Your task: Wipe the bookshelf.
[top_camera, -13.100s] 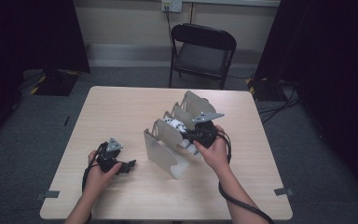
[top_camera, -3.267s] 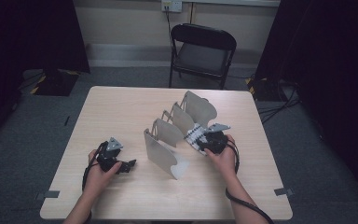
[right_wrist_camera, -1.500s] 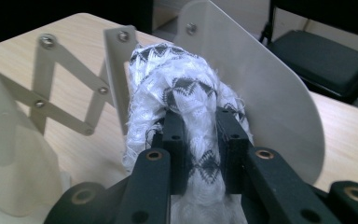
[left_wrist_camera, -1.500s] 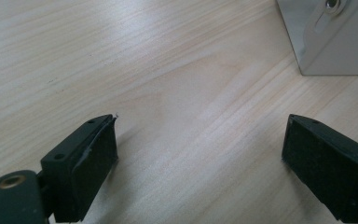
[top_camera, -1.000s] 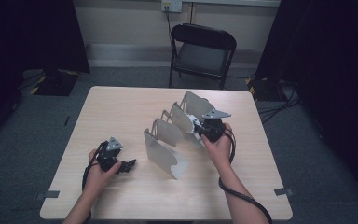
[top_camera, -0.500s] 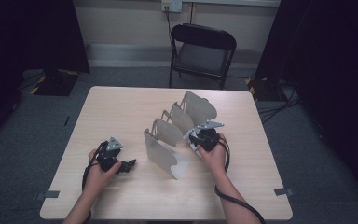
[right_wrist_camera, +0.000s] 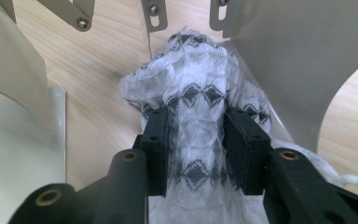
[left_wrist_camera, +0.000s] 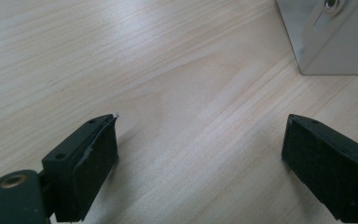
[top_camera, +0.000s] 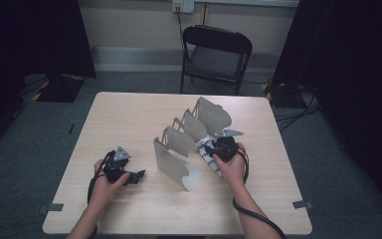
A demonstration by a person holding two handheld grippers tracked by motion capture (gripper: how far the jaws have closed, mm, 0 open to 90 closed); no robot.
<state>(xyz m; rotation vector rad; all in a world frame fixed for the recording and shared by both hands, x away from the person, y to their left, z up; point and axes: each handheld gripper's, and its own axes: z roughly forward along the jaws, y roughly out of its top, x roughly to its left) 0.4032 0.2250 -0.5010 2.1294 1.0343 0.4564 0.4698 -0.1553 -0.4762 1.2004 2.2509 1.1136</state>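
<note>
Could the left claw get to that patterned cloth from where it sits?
Probably not directly: the left claw rests open, and the rack's front panel stands between it and the cloth, held by the right claw.

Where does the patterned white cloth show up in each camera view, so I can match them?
High view: the cloth lies right of centre, at the right gripper, beside the grey rack.
Left gripper view: not in it; bare table and a rack corner.
Right gripper view: centre, bunched between the jaws, in a rack slot.
Shared landmark: the rack's grey plates.
</note>
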